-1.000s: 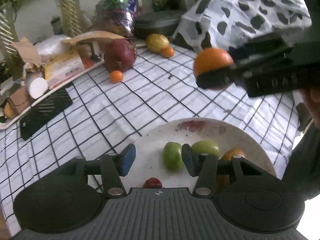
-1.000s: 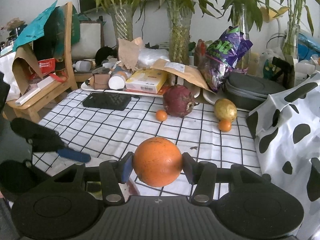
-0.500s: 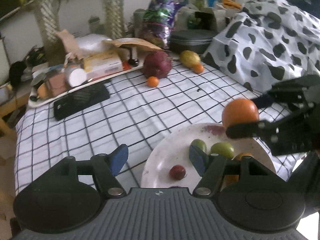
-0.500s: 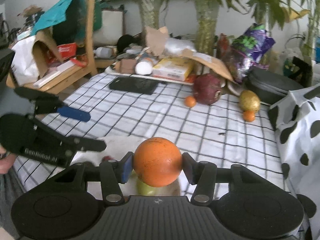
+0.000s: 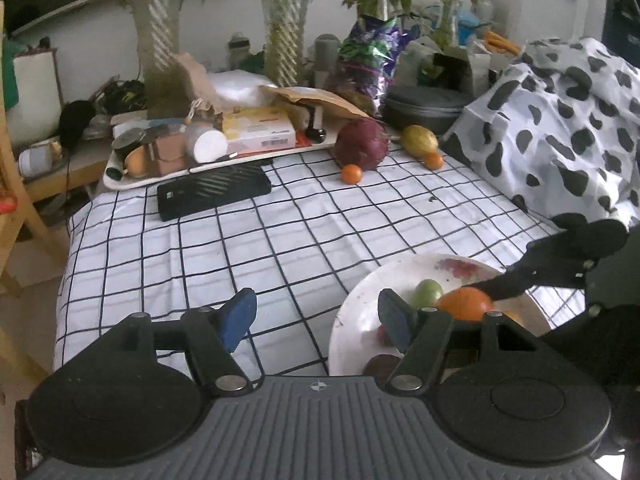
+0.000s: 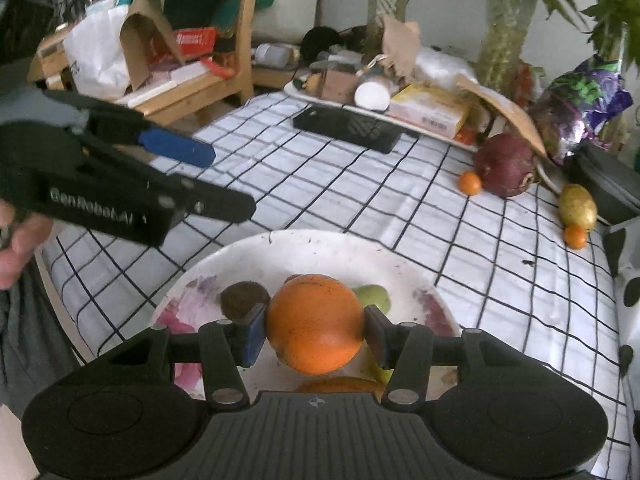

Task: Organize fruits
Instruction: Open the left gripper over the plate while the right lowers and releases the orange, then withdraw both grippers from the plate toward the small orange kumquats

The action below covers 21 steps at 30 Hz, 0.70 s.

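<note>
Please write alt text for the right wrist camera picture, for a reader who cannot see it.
The right gripper holds a large orange just above a white plate that already carries other fruit. The left gripper is open at the left, over a checked tablecloth.

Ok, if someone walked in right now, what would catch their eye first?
Probably the big round orange gripped in the right tool just above the white round plate of mixed fruit. Next, the large dark red round fruit at the far edge of the black-and-white checked tablecloth.
</note>
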Each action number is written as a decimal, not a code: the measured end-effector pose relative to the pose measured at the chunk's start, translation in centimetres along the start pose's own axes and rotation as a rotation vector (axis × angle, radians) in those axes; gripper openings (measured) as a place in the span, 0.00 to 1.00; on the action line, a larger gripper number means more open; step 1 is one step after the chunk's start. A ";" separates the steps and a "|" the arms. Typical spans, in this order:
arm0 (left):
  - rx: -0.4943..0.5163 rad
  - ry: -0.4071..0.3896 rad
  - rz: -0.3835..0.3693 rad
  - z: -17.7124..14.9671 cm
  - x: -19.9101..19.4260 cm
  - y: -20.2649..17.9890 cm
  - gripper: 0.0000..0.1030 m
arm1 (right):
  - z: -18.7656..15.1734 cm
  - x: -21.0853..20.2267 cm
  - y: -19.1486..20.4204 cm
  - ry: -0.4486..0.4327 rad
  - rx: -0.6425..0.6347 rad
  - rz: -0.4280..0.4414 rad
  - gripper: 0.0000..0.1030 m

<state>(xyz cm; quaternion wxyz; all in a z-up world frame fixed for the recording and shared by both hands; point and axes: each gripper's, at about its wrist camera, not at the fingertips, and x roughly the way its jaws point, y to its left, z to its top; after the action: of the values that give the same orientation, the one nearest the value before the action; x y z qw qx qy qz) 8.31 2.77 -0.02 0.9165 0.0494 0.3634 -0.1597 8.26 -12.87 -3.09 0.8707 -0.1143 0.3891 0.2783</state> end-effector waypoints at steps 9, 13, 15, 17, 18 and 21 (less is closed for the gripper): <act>-0.002 0.015 0.000 0.0 0.4 0.0 0.64 | -0.1 1.9 0.5 0.042 -0.040 -0.024 0.64; -0.001 0.016 -0.001 0.0 0.4 0.0 0.64 | -0.2 1.7 0.7 0.018 -0.068 -0.079 0.84; 0.000 0.021 -0.002 0.0 0.6 0.0 0.64 | -0.2 1.4 0.5 0.016 -0.062 -0.076 0.85; -0.002 0.024 -0.003 0.0 0.6 -0.1 0.64 | -0.4 1.0 0.4 0.009 -0.061 -0.076 0.89; -0.003 0.026 -0.005 0.0 0.6 -0.1 0.64 | -0.5 0.7 0.4 0.003 -0.065 -0.079 0.90; -0.005 0.025 -0.012 0.0 0.6 -0.2 0.64 | -0.8 -0.1 0.3 -0.010 -0.070 -0.084 0.94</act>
<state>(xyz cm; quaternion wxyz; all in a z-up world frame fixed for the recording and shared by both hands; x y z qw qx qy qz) 8.70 2.39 -0.43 0.9110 0.0470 0.3756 -0.1635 7.57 -13.03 -3.58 0.8790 -0.1598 0.3696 0.2554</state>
